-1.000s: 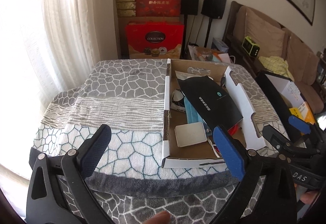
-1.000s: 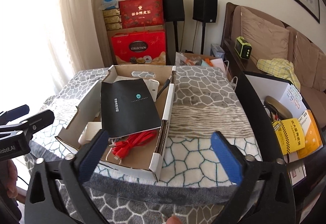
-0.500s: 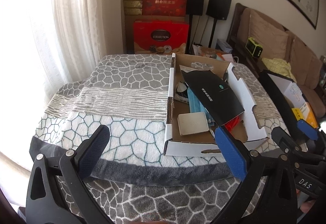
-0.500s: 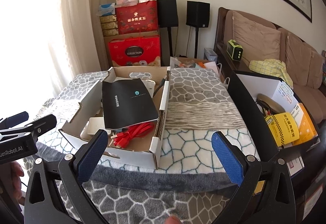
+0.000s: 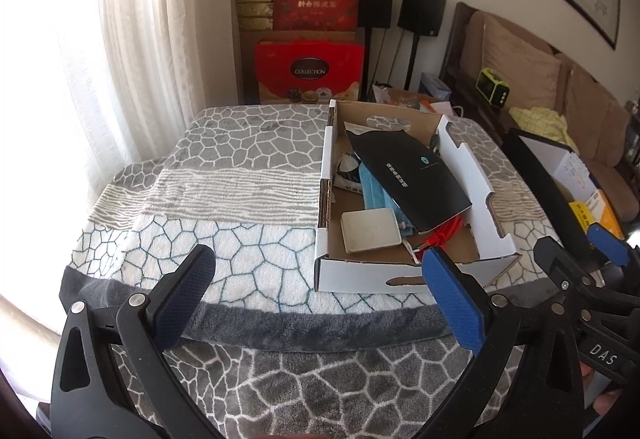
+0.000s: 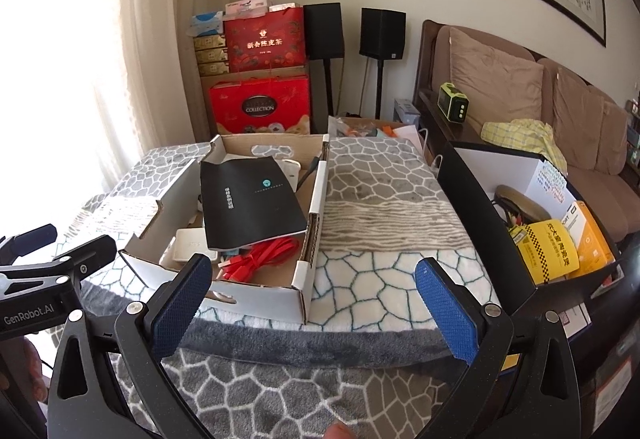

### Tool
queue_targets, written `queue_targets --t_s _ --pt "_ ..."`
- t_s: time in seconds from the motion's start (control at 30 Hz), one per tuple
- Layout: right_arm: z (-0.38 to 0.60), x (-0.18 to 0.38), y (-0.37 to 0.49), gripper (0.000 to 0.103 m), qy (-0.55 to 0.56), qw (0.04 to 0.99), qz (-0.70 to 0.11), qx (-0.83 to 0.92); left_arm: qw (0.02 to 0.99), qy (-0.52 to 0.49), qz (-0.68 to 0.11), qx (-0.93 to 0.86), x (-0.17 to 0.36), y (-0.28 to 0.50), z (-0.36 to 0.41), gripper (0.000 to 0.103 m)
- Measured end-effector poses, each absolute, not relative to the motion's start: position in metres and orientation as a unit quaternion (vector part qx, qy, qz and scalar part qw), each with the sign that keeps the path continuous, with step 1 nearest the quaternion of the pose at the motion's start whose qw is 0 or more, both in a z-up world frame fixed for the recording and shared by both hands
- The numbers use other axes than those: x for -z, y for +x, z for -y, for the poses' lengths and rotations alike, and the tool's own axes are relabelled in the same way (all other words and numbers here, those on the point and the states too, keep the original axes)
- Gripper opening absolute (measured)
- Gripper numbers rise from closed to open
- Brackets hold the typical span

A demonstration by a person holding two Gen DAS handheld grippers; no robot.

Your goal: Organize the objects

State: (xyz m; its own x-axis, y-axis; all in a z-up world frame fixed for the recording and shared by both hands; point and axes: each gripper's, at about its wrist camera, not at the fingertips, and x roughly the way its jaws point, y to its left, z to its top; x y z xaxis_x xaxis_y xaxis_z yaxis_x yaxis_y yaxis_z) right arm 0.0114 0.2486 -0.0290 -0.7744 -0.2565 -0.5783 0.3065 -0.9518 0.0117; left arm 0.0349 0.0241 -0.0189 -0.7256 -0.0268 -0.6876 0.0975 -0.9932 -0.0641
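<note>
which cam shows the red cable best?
Right wrist: the red cable lies coiled in the open near the box's front wall. Left wrist shows only a sliver, mostly hidden under the black booklet.

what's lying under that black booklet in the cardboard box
Under the black booklet show blue face masks, a red cable and the corner of a white flat box. Anything beneath its middle is covered.

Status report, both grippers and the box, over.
Left hand-held gripper open, empty. Right hand-held gripper open, empty. Cardboard box on blanket, full, untouched. Nothing blocking.
</note>
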Motion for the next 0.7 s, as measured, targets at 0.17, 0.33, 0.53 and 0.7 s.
queue_targets --t_s 0.17,0.33,0.53,0.7 --pt "-0.2478 0.0295 0.0099 0.102 0.305 0.148 -0.044 0.94 0.039 0.37 -0.039 0.927 0.0191 0.0336 -0.0248 0.103" --pt "-0.2476 0.032 0.0087 0.102 0.314 0.147 -0.046 0.937 0.043 0.374 -0.025 0.926 0.0209 0.0334 -0.0279 0.103" --pt "-0.2481 0.0332 0.0084 0.102 0.316 0.146 -0.043 0.937 0.044 0.373 -0.032 0.926 0.0209 0.0326 -0.0253 0.103" --pt "-0.2484 0.0335 0.0086 0.102 0.316 0.146 -0.043 0.936 0.046 0.372 -0.034 0.926 0.0213 0.0331 -0.0241 0.103"
